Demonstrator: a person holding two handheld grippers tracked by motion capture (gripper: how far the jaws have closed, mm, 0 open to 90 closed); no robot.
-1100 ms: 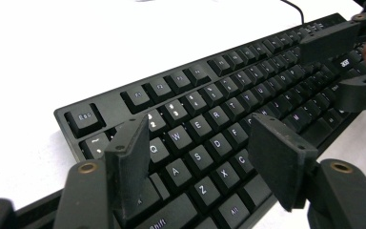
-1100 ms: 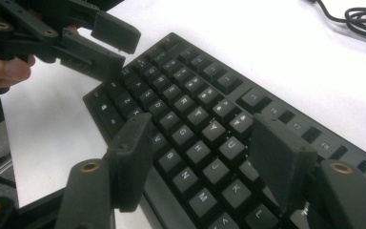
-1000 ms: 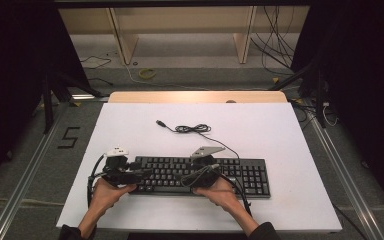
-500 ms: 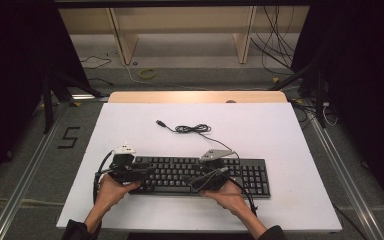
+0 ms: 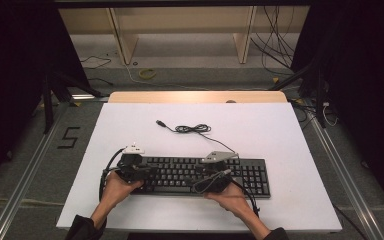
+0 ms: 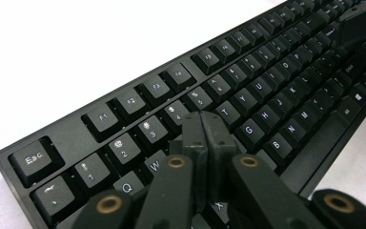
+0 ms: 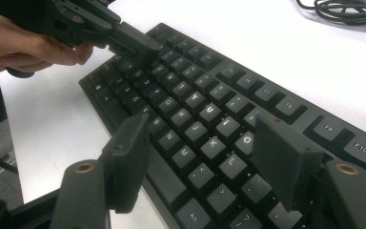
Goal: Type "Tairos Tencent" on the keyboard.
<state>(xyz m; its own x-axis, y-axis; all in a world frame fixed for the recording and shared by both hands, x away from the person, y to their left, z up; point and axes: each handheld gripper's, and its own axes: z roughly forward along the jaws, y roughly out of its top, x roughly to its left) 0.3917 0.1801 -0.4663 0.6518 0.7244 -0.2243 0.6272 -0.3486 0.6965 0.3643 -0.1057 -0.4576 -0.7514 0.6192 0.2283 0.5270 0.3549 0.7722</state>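
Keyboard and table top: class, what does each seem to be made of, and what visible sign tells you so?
Keyboard: probably matte black moulded plastic; the keycaps show a dull sheen and pale printed legends. Table top: smooth, flat white surface, perhaps laminate or painted board; the pictures leave that open.

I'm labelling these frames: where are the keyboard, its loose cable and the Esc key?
Keyboard [image 5: 254, 176]: high view, on its number pad.
Cable [image 5: 192, 129]: high view, on the coiled middle.
Esc key [image 6: 33, 159]: left gripper view, on the keycap top.

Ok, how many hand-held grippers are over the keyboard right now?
2. The left hand-held gripper is shut over the keyboard's left end; the right hand-held gripper is open over its middle.
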